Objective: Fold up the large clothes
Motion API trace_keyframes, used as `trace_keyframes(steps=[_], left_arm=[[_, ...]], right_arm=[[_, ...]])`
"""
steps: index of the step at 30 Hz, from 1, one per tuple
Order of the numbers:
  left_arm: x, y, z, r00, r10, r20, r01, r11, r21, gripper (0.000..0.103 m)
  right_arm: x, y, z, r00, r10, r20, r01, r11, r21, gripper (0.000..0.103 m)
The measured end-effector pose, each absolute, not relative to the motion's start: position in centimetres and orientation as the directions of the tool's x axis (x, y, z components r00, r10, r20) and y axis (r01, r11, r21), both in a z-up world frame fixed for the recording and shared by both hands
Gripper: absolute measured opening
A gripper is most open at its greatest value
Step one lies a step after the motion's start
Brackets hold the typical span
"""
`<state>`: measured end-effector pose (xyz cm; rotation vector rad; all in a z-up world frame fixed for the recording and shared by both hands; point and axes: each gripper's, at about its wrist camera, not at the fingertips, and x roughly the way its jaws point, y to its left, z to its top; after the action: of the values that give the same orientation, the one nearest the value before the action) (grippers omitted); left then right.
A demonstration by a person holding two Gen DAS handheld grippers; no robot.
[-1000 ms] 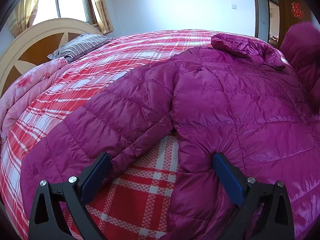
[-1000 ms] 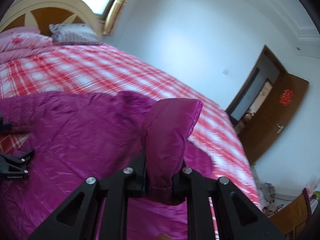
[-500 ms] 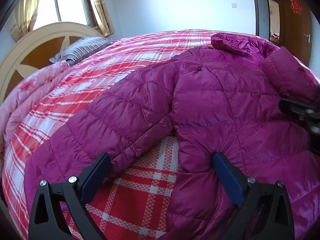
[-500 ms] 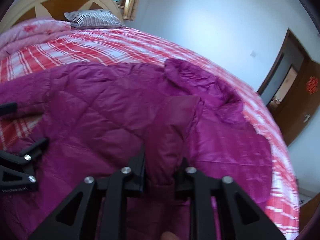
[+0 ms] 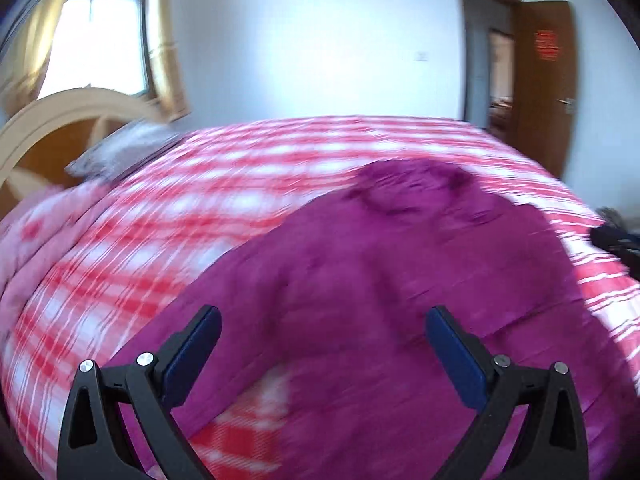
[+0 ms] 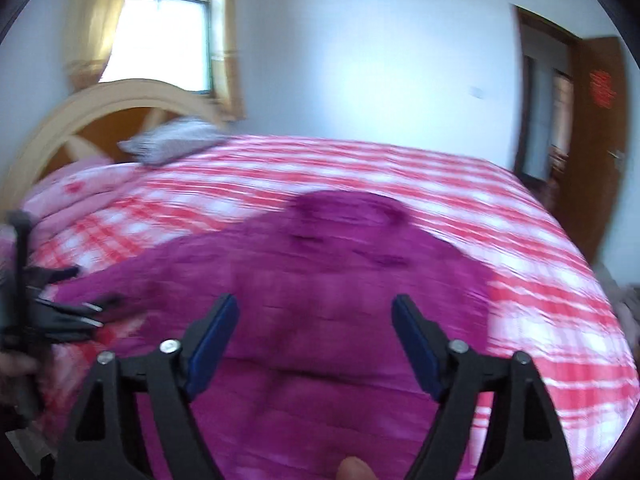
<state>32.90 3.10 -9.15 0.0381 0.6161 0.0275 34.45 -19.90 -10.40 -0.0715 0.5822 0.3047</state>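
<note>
A magenta quilted down jacket [image 5: 380, 280] lies spread on the red-and-white checked bed cover [image 5: 180, 216], its collar end toward the far side. Both views are blurred by motion. My left gripper [image 5: 320, 332] hovers open above the jacket's near part with nothing between its blue pads. My right gripper [image 6: 314, 320] is over the jacket [image 6: 340, 272] too; its jaws are opening and stand apart with only air between them. The sleeve it held lies folded over the jacket's body. The left gripper [image 6: 64, 312] shows at the left edge of the right wrist view.
A wooden headboard [image 5: 52, 128] and a striped pillow [image 5: 120, 152] stand at the far left of the bed, with a pink quilt [image 5: 28, 232] beside them. A window with curtains [image 5: 96, 40] is behind. A brown door [image 5: 540, 80] stands open at the right.
My right gripper let go of the sleeve, opened and pulled back. My left gripper rose, so the jacket now looks farther below; it stayed open.
</note>
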Motion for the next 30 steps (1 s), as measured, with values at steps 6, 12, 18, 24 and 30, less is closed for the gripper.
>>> trace_keyframes(steps=[6,12,18,24,30], left_arm=[[39.4,-2.4,-12.8,0.795,0.107,-0.597,-0.019,0.988,0.151,0.102],[42.1,-0.6,-19.1,0.679,0.141,-0.721,-0.052,0.988,0.144,0.102],[42.4,0.7,-19.7,0.665,0.082,-0.742,-0.051,0.997,0.064,0.102],[42.1,-0.3,-19.7,0.685,0.133,-0.716,-0.067,0.990,0.120,0.102],[42.1,-0.6,-19.7,0.694,0.156,-0.703,-0.073,0.986,0.147,0.102]], right_arm=[[40.0,-26.4,-12.5,0.767,0.170,-0.619,-0.086,0.983,0.164,0.037],[43.7,-26.7,-14.9,0.717,0.203,-0.667,-0.115,0.978,0.174,0.035],[45.6,-26.1,-20.9,0.611,0.170,-0.773,-0.108,0.985,0.131,0.033],[44.8,-26.9,-19.4,0.601,0.179,-0.779,-0.138,0.983,0.120,0.032],[47.5,-28.9,-15.7,0.698,0.139,-0.703,-0.083,0.990,0.113,0.033]])
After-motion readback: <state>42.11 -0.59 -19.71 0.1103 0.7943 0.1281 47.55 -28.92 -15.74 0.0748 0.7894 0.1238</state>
